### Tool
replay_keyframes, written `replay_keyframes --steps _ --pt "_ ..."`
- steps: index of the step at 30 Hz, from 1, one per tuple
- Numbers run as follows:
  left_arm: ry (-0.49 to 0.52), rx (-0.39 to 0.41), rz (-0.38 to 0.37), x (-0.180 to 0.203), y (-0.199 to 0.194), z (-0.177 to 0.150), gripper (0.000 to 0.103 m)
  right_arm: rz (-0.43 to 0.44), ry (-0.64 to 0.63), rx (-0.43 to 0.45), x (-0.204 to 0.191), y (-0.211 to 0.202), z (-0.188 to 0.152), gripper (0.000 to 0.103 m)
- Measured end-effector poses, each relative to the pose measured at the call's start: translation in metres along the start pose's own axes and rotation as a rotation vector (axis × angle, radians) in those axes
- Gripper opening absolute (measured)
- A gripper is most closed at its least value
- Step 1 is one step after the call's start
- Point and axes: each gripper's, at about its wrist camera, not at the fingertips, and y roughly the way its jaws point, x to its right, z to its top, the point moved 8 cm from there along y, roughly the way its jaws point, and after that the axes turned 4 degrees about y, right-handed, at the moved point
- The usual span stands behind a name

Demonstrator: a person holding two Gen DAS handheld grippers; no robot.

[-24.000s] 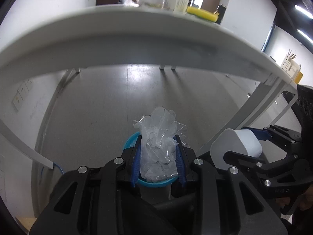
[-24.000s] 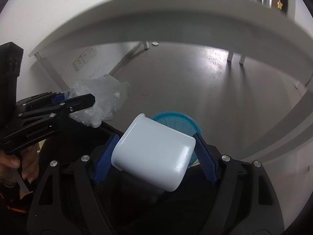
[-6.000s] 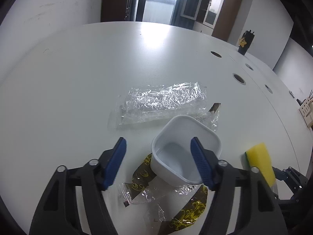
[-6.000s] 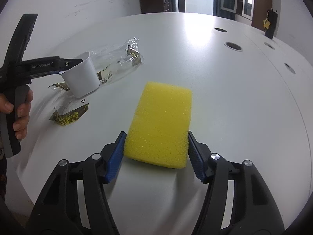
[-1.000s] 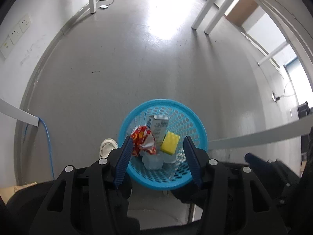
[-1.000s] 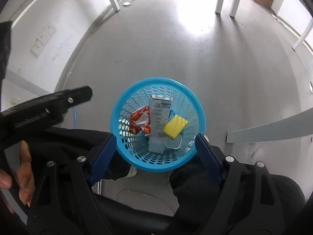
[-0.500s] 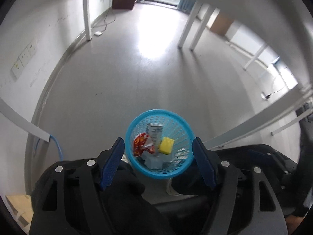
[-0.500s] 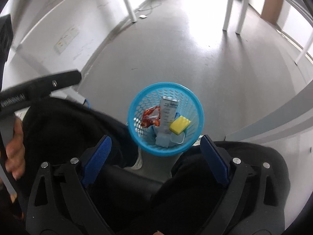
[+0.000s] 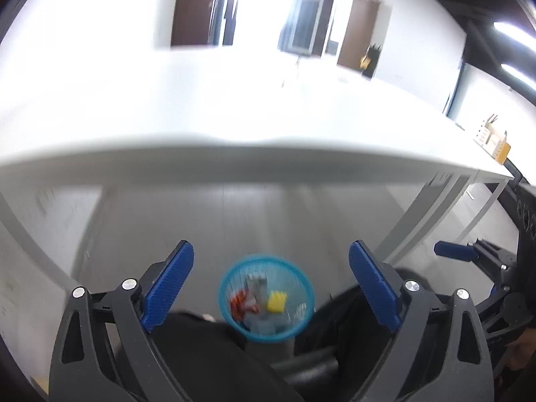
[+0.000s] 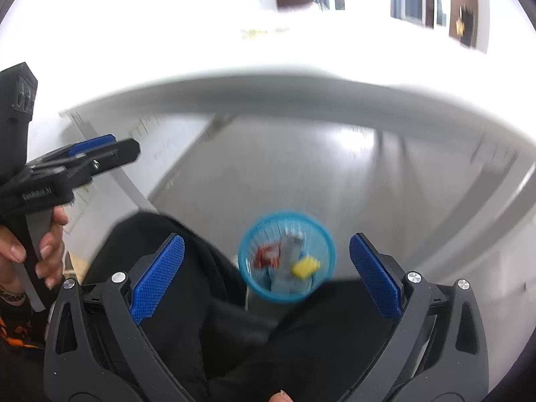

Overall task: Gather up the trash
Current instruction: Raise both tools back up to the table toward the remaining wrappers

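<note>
One blue basket (image 9: 266, 298), trash-filled

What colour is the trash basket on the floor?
The basket is bright blue; the right wrist view shows it best.

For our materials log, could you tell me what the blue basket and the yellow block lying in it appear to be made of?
The blue basket looks like moulded plastic: an even, saturated colour and a wall that reads as slotted mesh, though motion blur softens it. The yellow block looks like foam sponge: matte, with no highlights and soft rounded edges. The blur hides any pore texture, so this is only likely.
</note>
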Motion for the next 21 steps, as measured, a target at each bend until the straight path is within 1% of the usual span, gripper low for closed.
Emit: replay_keyframes --steps 2,3,5,7,10,12,14,18,21 --pt "0.011 0.065 -0.009 0.003 -0.019 0.018 0.097 0.006 -0.035 0.042 -0.007 -0.011 0.017 0.095" --pt "0.014 0.109 -0.018 0.003 -0.031 0.029 0.097 -0.007 -0.043 0.062 -0.007 -0.016 0.024 0.095" --pt "0.029 0.16 -0.012 0.004 -0.045 0.042 0.097 -0.02 -0.036 0.093 -0.006 -0.023 0.04 0.095" --pt "0.041 0.188 0.012 0.0 -0.055 0.057 0.097 -0.022 -0.022 0.121 -0.004 -0.031 0.057 0.095" --pt "0.039 0.217 0.035 -0.005 -0.06 0.075 0.097 -0.035 -0.022 0.181 -0.004 -0.046 0.083 0.095" --pt "0.038 0.219 0.052 -0.01 -0.06 0.086 0.097 -0.055 -0.029 0.209 -0.002 -0.05 0.099 0.095" --pt "0.033 0.227 0.067 -0.016 -0.059 0.098 0.097 -0.054 -0.024 0.223 0.0 -0.052 0.113 0.095" --pt "0.013 0.236 0.088 -0.027 -0.053 0.111 0.097 -0.003 0.016 0.247 0.005 -0.054 0.14 0.095" --pt "0.021 0.229 0.101 -0.034 -0.043 0.119 0.097 -0.014 0.017 0.25 0.009 -0.048 0.157 0.095"
